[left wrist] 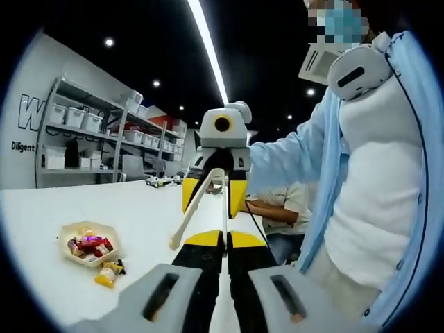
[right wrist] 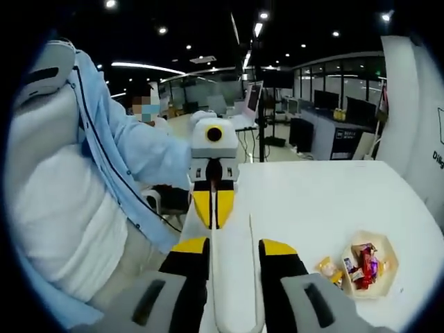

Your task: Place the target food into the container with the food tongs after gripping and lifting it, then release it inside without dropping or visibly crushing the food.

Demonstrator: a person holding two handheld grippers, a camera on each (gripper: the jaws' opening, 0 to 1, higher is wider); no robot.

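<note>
From the left gripper view I see my left gripper (left wrist: 223,267) with its yellow-and-black jaws drawn close together, only a thin gap between them and nothing in it. Facing it across the white counter (left wrist: 104,208) is my right gripper (left wrist: 214,182), which carries the cream food tongs (left wrist: 198,205); the tongs' arms spread apart toward their tips, and one tip hangs over the counter.

In the right gripper view the right gripper (right wrist: 234,253) grips the food tongs (right wrist: 236,277) between its jaws, the looped end of the tongs sitting low between them and the two arms running forward. The left gripper (right wrist: 214,198) faces me from farther along the counter (right wrist: 326,201).

The container (left wrist: 89,243) is a shallow cream hexagonal tray resting on the counter, with wrapped snacks (left wrist: 89,245) in red, purple and brown lying inside. Just beside its rim, on the bare counter, lies a small yellow packaged food item (left wrist: 107,272). In the right gripper view the container (right wrist: 388,274) sits to the right of the tongs, well apart from them, with the yellow food item (right wrist: 329,269) beside it.

A person in a light blue jacket (left wrist: 409,139) stands close behind the grippers, and shelving (left wrist: 83,132) with white bins lines the far wall.
</note>
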